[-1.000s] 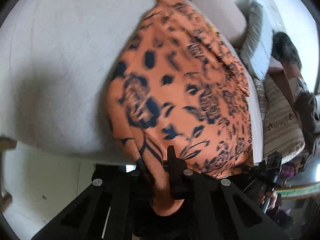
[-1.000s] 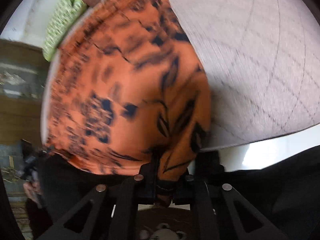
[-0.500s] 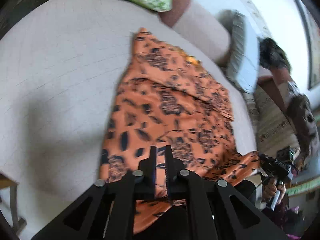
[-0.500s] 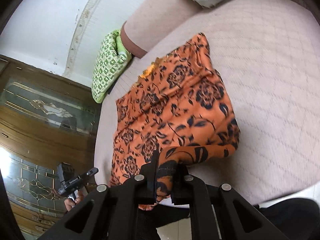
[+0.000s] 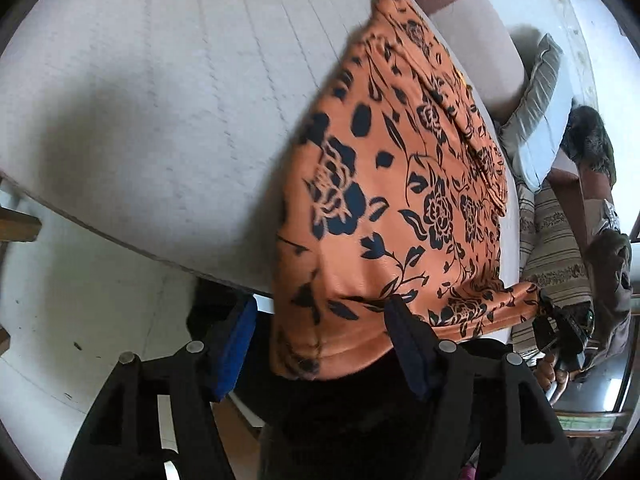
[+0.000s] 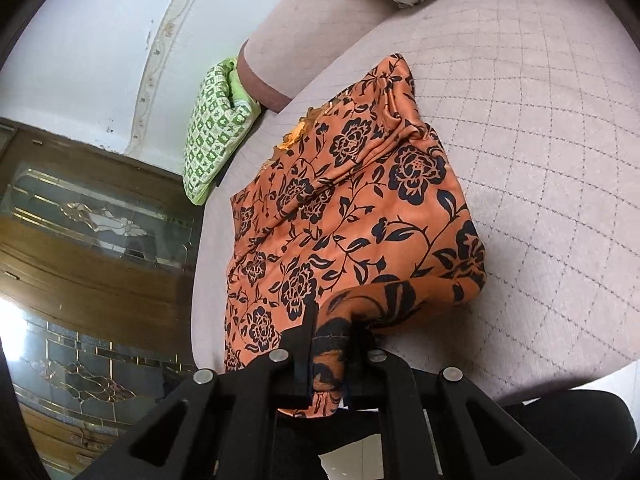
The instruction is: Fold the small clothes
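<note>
An orange garment with a black flower print lies on the pale quilted mattress, its near edge hanging over the front. My left gripper is open, its fingers spread wide on either side of the garment's hanging near corner. In the right wrist view the same garment lies spread out, and my right gripper is shut on its near corner, with cloth bunched between the fingers.
A green patterned pillow and a pinkish bolster lie at the bed's far end. A grey cushion and striped bedding lie to the right. Wooden glass-panelled doors stand beyond the bed.
My left gripper was shut on the garment's near corner and is now open, the cloth loose between its fingers. My right gripper still holds its corner and has barely moved.
</note>
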{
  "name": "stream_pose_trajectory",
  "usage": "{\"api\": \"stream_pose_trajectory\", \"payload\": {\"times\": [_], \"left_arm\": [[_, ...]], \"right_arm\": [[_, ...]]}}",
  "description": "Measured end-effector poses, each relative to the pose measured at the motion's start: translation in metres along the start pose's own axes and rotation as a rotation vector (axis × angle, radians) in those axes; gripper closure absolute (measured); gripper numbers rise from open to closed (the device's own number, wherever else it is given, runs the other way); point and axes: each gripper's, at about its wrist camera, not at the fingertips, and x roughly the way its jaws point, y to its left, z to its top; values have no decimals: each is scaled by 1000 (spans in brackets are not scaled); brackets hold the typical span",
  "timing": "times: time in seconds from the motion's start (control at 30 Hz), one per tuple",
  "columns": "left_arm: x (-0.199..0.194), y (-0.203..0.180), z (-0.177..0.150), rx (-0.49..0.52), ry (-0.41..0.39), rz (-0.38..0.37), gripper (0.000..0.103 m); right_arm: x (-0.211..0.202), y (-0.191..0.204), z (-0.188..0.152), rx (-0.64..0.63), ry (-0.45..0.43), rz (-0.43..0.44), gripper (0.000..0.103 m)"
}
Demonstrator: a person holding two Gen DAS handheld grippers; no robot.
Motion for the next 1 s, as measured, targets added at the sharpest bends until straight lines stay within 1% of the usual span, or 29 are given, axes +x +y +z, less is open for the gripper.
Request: {"api": "stream_pose_trajectory", "payload": {"times": [0.03, 0.07, 0.1, 0.13, 0.17, 0.27, 0.3, 0.47, 0.6, 0.7, 0.73, 0.8, 0.87, 1.0], "left_arm": [[4, -3, 0, -3, 0, -9, 40], [8, -4, 0, -5, -4, -21, 48], [11, -6, 0, -5, -4, -31, 74], [15, -9, 1, -1, 4, -39, 90], [17, -10, 0, 4, 4, -39, 90], [15, -17, 0, 49, -15, 0, 94], [13, -18, 2, 47, -22, -1, 94], [-11, -31, 27, 45, -87, -51, 94], [-34, -52, 55, 65, -143, -106, 94], [-49, -70, 84, 74, -174, -137, 94], [-53, -78, 99, 81, -183, -141, 94], [-56, -92, 125, 93, -197, -130, 94], [-56, -102, 151, 104, -201, -123, 94], [-35, -125, 216, 111, -193, -96, 94]], "right_arm": [[-2, 1, -2, -1, -1, 2, 94], [-4, 3, -3, -3, -4, 3, 94], [-5, 4, -4, -6, -6, 2, 94], [-7, 4, -5, -6, -7, 2, 94], [-9, 6, -7, -8, -9, 4, 94], [-14, 8, -8, -14, -18, 10, 94], [-15, 9, -8, -15, -20, 14, 94], [-22, 20, 2, -33, -42, 26, 94], [-27, 29, 21, -47, -88, 37, 94], [-26, 32, 44, -36, -121, 41, 94], [-24, 32, 55, -32, -134, 37, 94], [-19, 33, 75, -24, -152, 31, 94], [-10, 33, 101, -17, -171, 20, 94], [9, 27, 156, 19, -207, 17, 94]]}}
